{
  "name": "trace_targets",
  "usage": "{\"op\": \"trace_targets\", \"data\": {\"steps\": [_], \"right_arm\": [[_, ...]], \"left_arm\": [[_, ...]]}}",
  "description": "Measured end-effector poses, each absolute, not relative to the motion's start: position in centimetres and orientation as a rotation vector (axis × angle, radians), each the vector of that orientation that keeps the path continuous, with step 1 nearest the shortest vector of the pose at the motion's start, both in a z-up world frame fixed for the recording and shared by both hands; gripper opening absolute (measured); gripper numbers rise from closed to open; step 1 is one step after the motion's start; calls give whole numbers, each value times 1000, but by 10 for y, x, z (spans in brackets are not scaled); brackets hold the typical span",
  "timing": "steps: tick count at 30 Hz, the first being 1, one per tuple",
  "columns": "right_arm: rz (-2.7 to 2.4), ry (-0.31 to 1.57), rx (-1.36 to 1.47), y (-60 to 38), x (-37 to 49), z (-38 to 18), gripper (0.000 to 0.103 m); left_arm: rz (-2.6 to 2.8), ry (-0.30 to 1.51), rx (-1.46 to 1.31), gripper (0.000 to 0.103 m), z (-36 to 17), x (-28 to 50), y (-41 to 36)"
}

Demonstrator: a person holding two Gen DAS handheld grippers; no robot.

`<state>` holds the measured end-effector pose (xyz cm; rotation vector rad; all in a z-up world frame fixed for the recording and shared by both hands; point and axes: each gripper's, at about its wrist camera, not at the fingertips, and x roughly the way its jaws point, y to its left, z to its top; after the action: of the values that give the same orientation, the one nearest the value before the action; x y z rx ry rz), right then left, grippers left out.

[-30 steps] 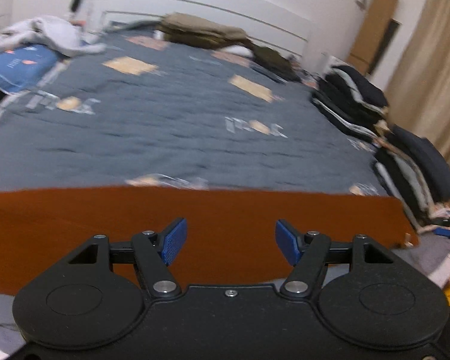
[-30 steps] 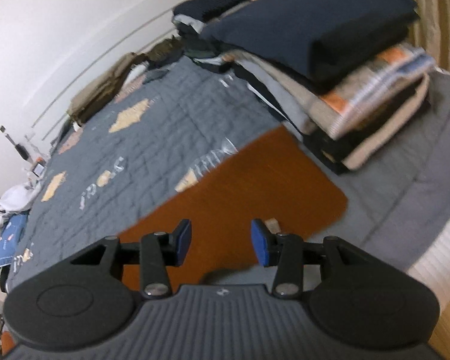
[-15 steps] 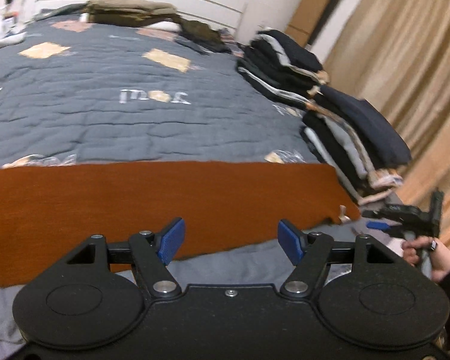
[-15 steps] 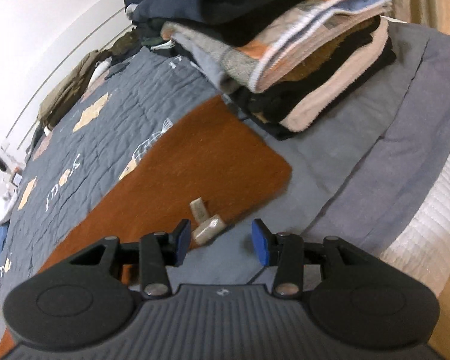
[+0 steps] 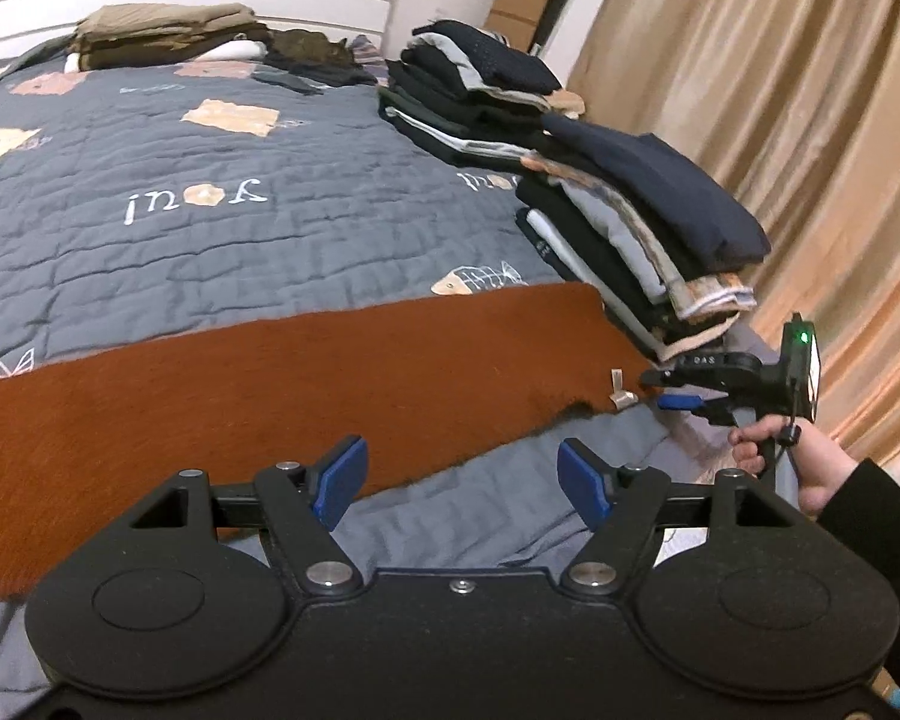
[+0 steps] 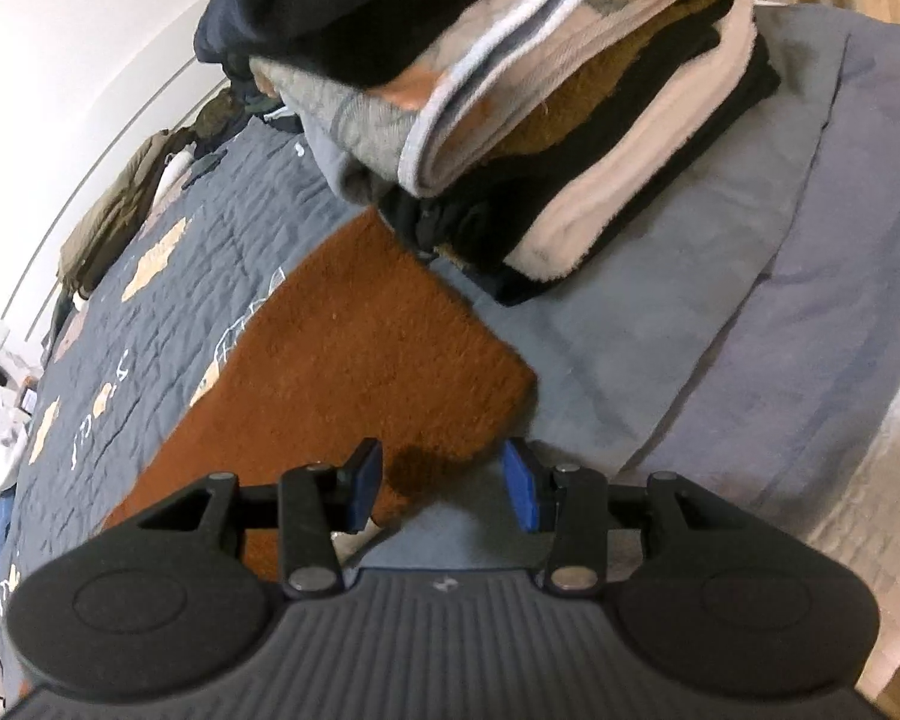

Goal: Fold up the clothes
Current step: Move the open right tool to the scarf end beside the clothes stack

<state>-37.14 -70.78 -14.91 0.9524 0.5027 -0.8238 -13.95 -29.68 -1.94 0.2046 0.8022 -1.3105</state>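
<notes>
Rust-brown garment [image 5: 282, 384] lies flat across the quilt [image 5: 210, 228], beside the folded stack [image 5: 648, 222]. Left gripper [image 5: 459, 477] hovers wide open at its near edge; right gripper [image 6: 444, 480] gapes empty over its corner.

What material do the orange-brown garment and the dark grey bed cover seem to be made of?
Orange-brown garment: probably fleece or brushed knit; matte, with a fuzzy nap and soft edges.
Bed cover: looks like quilted cotton or a similar woven cloth; matte, with stitched puffy squares and printed patches.

Blk hand-held gripper [image 5: 459, 483], blue pads [image 5: 342, 474], silver screws; blk sleeve [image 5: 870, 516].
</notes>
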Motion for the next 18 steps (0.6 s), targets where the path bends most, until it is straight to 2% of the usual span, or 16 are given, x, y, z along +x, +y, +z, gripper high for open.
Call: {"op": "trace_targets", "data": {"steps": [3,13,18], "right_arm": [[-816,501,958,-710,-371,-153,47],[-782,490,957,-717,-368,-158,67],[-775,454,984,-719,-371,-159,68]], "left_arm": [[-1312,801,216,69,-21,-142,-301],[-1285,833,201,69,-29,-144,-308],[-1275,850,191,69,-33,-146,-309]]}}
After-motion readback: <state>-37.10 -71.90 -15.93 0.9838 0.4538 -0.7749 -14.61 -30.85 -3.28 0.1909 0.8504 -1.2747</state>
